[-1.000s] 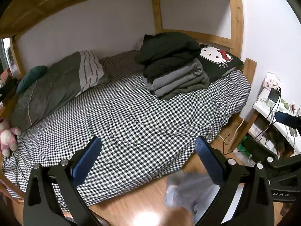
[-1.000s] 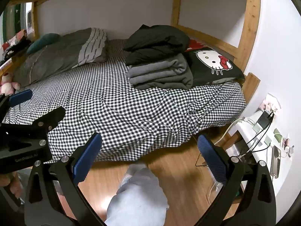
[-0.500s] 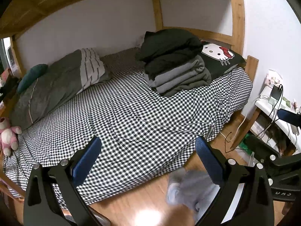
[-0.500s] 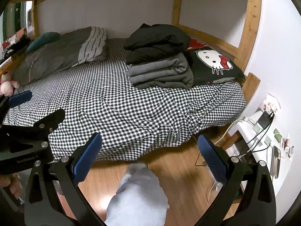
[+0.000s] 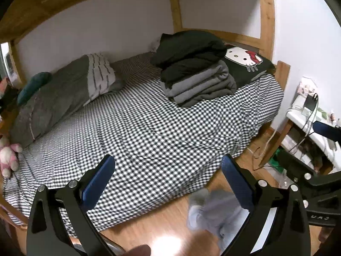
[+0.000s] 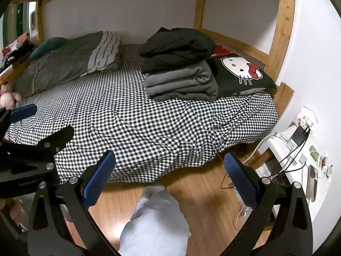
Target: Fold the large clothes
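both grippers are held above the wooden floor at the near edge of the black-and-white checked bed sheet (image 5: pixel 149 132), and nothing is gripped. the left gripper (image 5: pixel 168 170) is seen with its blue-padded jaws spread wide; the right gripper (image 6: pixel 169 166) is likewise seen spread wide and empty.

a stack of folded dark clothes, black garments over grey ones (image 6: pixel 179 66), is located well ahead of both grippers and slightly to the right, against a black cartoon-cat pillow (image 6: pixel 240 72). the stack's long axis is judged to run roughly across the line of the fingers. the right gripper is judged to be the nearer one.

the clothes in view already lie folded. no spread-out garment is seen on the sheet, so a coming move cannot be settled.
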A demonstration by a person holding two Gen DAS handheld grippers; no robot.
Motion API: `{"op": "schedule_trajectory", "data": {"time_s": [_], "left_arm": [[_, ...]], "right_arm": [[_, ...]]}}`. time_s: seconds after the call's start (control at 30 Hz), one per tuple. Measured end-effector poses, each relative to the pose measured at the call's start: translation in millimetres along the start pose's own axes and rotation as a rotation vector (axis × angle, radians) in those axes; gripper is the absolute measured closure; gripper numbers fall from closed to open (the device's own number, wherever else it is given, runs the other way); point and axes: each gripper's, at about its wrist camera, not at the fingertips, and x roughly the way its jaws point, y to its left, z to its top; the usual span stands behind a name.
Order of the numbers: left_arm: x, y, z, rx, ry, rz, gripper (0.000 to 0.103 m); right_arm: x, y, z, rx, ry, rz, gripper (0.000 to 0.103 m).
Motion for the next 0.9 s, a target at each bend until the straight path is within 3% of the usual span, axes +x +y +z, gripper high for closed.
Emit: {"op": "schedule_trajectory", "data": {"time_s": [0.47, 0.63, 0.9], "left_arm": [[0.3, 1.0, -0.4, -0.045, 0.007, -0.06, 0.005], [-6.6, -5.6, -4.2, -0.011, -0.031, 0.059, 0.005], [-7.0, -2.6, -4.6, -0.028, -0.021, 0.029, 0.005]], "right_arm": [[-0.9, -2.2, -0.2, 0.007, -0.005, -0.002, 0.003], [-0.1, -2.1, 0.3, 0.009, -0.004, -0.001, 0.003], [-1.8, -1.9, -2.2, 0.015, -0.002, 0.001, 0.003]]}}
